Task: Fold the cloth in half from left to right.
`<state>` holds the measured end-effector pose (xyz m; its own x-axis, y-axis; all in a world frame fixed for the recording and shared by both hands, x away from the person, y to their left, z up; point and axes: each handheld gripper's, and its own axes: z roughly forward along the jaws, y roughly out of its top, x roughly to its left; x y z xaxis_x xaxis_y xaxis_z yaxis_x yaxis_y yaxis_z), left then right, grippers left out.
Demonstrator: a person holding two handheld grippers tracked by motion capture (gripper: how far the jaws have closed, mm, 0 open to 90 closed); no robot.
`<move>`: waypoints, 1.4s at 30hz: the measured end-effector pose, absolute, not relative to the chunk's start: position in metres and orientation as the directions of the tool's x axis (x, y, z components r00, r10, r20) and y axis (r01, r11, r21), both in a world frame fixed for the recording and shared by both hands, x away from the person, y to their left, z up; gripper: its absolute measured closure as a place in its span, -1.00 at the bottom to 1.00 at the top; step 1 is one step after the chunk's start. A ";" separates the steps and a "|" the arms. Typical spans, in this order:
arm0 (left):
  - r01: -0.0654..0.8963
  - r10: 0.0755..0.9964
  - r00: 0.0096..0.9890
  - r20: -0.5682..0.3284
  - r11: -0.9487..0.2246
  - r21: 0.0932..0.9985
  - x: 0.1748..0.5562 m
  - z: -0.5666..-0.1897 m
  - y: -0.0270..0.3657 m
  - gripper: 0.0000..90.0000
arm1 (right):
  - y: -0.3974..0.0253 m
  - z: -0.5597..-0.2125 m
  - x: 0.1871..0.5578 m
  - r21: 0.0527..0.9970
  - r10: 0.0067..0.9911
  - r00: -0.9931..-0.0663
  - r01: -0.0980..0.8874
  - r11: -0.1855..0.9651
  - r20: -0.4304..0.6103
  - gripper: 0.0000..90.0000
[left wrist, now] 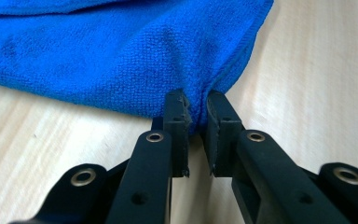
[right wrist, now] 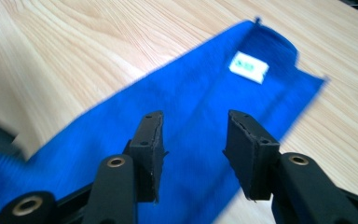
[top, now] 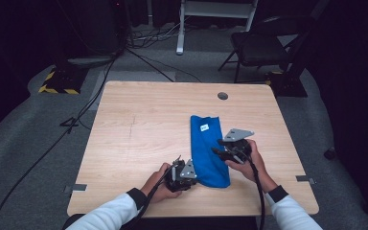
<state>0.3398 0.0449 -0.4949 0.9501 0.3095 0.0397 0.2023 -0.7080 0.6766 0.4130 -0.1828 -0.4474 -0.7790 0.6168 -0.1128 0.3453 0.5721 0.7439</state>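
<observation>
A blue cloth [top: 210, 146], folded into a long narrow strip with a white label [top: 204, 127] near its far end, lies on the wooden table [top: 139, 129]. My left gripper [top: 194, 175] sits at the strip's near left corner. In the left gripper view the cloth's edge [left wrist: 121, 56] is pinched between the nearly closed jaws of the left gripper [left wrist: 196, 116]. My right gripper [top: 217, 147] hovers over the strip's right side, about halfway along. In the right gripper view the right gripper [right wrist: 193, 135] stands open above the cloth [right wrist: 191, 93], with the label [right wrist: 248, 67] farther off.
A round cable hole [top: 223, 96] sits near the table's far edge. Bare wood spreads left of the cloth. Behind the table stand a folding chair [top: 263, 43] and a white frame leg [top: 180, 28], with cables [top: 96, 91] on the grey floor.
</observation>
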 end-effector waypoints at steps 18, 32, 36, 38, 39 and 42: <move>0.194 0.281 0.959 0.021 -0.713 0.674 0.321 -0.495 0.058 0.78 | -0.132 -0.482 0.469 0.665 0.638 -0.756 0.401 0.630 -0.149 0.38; 0.206 0.290 0.957 0.012 -0.707 0.676 0.320 -0.495 0.059 0.79 | -0.170 -0.473 0.475 0.674 0.689 -0.706 0.431 0.600 -0.162 0.96; 0.210 0.294 0.956 0.010 -0.706 0.676 0.320 -0.495 0.058 0.79 | -0.196 -0.473 0.481 0.676 0.736 -0.658 0.471 0.567 -0.158 0.90; 0.209 0.295 0.956 0.012 -0.707 0.676 0.320 -0.495 0.058 0.79 | -0.206 -0.477 0.485 0.675 0.762 -0.631 0.499 0.543 -0.147 0.82; 0.209 0.295 0.955 0.013 -0.708 0.675 0.320 -0.495 0.058 0.79 | -0.208 -0.478 0.486 0.675 0.767 -0.625 0.504 0.538 -0.145 0.82; 0.210 0.292 0.956 0.012 -0.713 0.669 0.319 -0.494 0.059 0.77 | -0.214 -0.482 0.489 0.672 0.780 -0.606 0.515 0.533 -0.155 0.69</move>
<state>0.3194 0.0588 -0.4941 0.9562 0.2924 0.0122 0.2097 -0.7134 0.6686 0.4887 -0.2141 -0.4823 -0.6058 0.7805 -0.1546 0.5147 0.5326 0.6719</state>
